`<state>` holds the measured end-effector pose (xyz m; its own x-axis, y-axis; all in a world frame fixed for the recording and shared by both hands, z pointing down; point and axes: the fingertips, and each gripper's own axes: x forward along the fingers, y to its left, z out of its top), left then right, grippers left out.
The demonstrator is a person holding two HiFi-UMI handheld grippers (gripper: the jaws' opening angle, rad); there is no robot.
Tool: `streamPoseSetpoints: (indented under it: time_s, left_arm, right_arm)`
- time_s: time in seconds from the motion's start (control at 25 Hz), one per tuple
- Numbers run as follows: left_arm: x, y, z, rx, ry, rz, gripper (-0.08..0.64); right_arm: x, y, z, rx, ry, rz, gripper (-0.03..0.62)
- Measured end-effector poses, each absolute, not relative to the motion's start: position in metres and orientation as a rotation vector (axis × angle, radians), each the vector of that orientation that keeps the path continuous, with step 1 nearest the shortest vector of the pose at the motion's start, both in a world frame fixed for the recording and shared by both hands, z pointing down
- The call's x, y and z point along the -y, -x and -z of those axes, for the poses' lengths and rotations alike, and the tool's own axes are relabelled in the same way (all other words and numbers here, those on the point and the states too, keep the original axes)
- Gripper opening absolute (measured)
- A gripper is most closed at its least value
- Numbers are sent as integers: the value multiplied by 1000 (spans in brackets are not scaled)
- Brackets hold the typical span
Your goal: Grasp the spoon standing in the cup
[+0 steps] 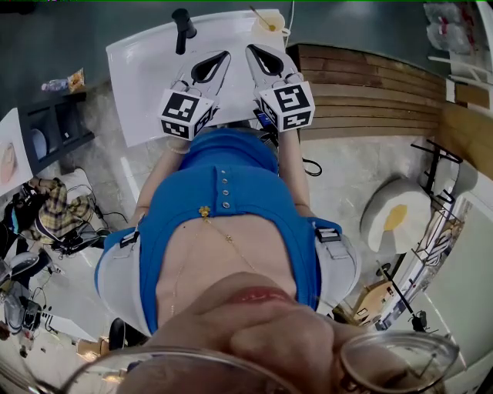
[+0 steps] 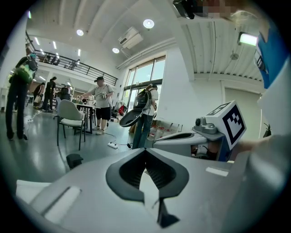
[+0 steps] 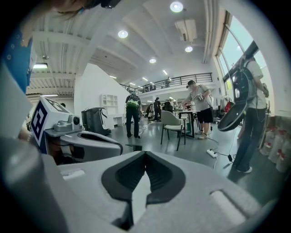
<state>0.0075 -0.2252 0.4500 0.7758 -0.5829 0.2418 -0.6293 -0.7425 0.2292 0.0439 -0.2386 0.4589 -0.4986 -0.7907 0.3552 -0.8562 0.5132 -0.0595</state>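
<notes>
Both sets of fingers pinched together, empty. Cup (image 1: 271, 23) with spoon (image 1: 259, 15), handle up, sits just ahead of right gripper (image 1: 249, 48); left gripper (image 1: 227, 54) farther.

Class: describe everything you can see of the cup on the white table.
The cup is small and pale, with something yellowish inside. It stands upright at the white table's far right corner. A thin spoon leans out of it leftward. The left gripper and right gripper are apart from it.
</notes>
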Motion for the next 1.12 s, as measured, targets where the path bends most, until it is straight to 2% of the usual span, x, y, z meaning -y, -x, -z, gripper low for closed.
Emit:
streamPoseSetpoints:
  time_s: [1.12]
  left_arm:
    - [211,5,-441,1021,-2654,-196,0]
  right_arm:
    - [257,-58,-486,2389,-1344,-269,-1]
